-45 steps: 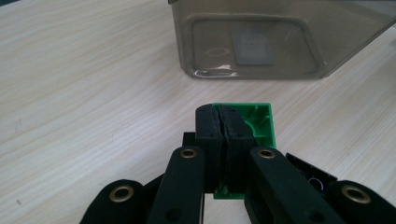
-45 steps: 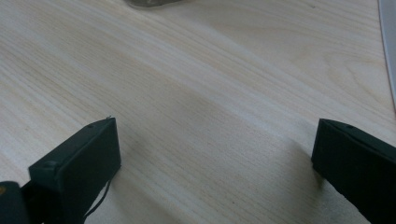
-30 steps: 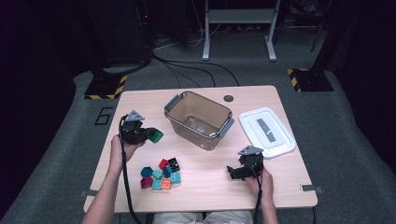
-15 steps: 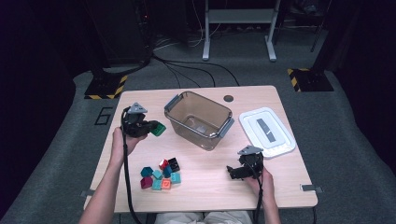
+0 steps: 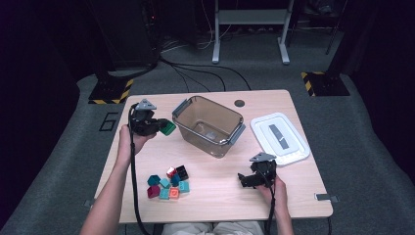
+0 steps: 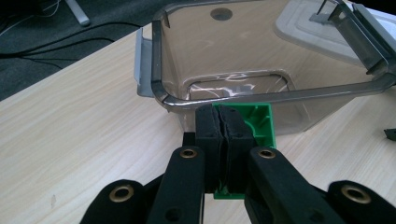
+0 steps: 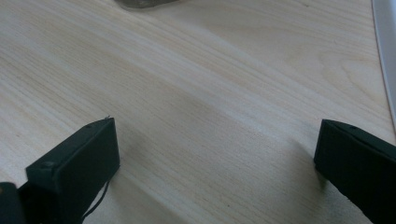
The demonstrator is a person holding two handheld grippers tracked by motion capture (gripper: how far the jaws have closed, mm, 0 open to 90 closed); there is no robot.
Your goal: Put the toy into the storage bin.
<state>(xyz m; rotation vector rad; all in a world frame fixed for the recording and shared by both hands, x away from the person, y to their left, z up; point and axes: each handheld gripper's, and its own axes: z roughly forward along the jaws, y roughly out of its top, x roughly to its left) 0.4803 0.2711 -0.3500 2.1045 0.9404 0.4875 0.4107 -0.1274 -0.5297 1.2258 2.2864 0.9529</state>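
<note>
Since a second ago: the left tongs (image 5: pixel 155 126) have lifted the green block (image 5: pixel 168 128) off the tabletop (image 5: pixel 274 196) and carried it toward the clear bin (image 5: pixel 208 125); the right tongs (image 5: pixel 247 179) have stayed put.
Left tongs: clenched on the green block's wall (image 6: pixel 261 122), the pads pinching one thin edge.
Right tongs: released, jaws wide apart over bare wood.
Block position: just beside the bin's near rim (image 6: pixel 261 95), not yet over the opening.
Doing it well: the block should rise clear of the rim, travel over the empty middle, then be let go low to avoid bouncing.
Remaining: a cluster of blocks (image 5: pixel 169 183) waits near the front edge; the lid (image 5: pixel 280 137) lies apart.
</note>
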